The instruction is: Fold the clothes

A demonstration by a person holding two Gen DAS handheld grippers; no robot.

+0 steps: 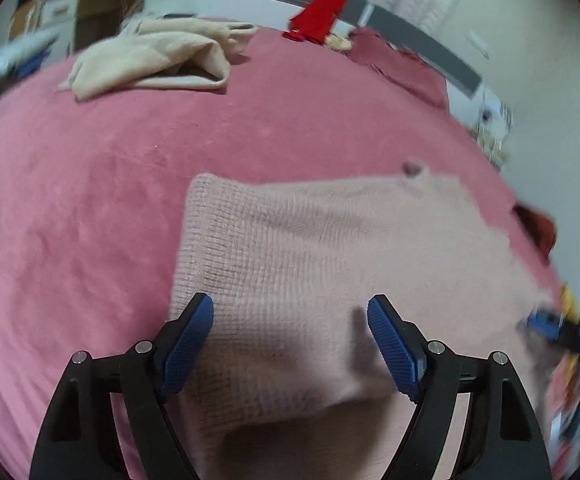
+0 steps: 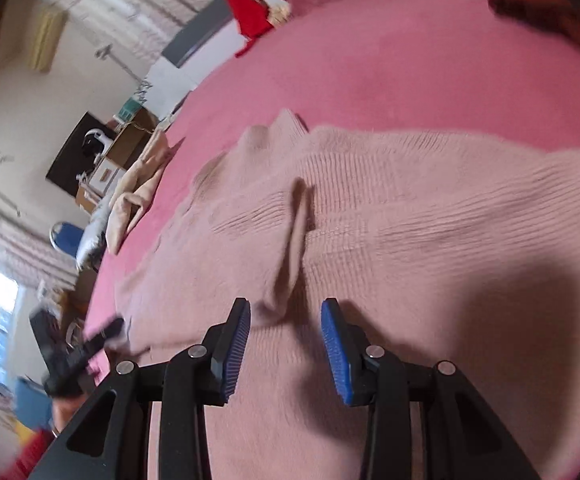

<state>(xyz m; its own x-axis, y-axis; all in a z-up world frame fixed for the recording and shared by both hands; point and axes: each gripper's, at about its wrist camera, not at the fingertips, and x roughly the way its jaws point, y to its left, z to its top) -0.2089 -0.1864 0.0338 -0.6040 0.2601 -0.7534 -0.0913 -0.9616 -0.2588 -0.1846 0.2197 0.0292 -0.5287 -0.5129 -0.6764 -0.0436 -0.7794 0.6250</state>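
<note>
Clearly the sweater (image 1: 329, 248) is the piece in hand: a pale pink knit, spread over the near part of the pink bed (image 1: 90, 200), with a raised fold or sleeve (image 2: 295, 240) standing up as a ridge across its middle in the right wrist view.

The left gripper (image 1: 290, 344) hangs over the sweater's near left part with its jaws wide apart and nothing between the pads. The right gripper (image 2: 286, 344) sits over the cloth just short of that ridge, jaws partly apart, also empty; the pads do not press on the knit.

Judging by the loose weave and the soft slump of its edges, the sweater is light, limp and stretchy. It will drape and sag from any pinch, and a single-point lift would likely pull it out of shape instead of carrying a clean fold. The ribbed pads should bite well on the fuzzy knit, so slipping seems a small risk; snagging or gathering extra layers is the likelier fault.

Good holds are the thicker, firmer parts: the ribbed hem edge (image 1: 188, 240) at the left, or the end of the ridge nearest the right gripper. Two pinches set well apart along one edge would keep the fold line straight.

A beige garment (image 1: 150, 60) lies well apart at the far side.
</note>
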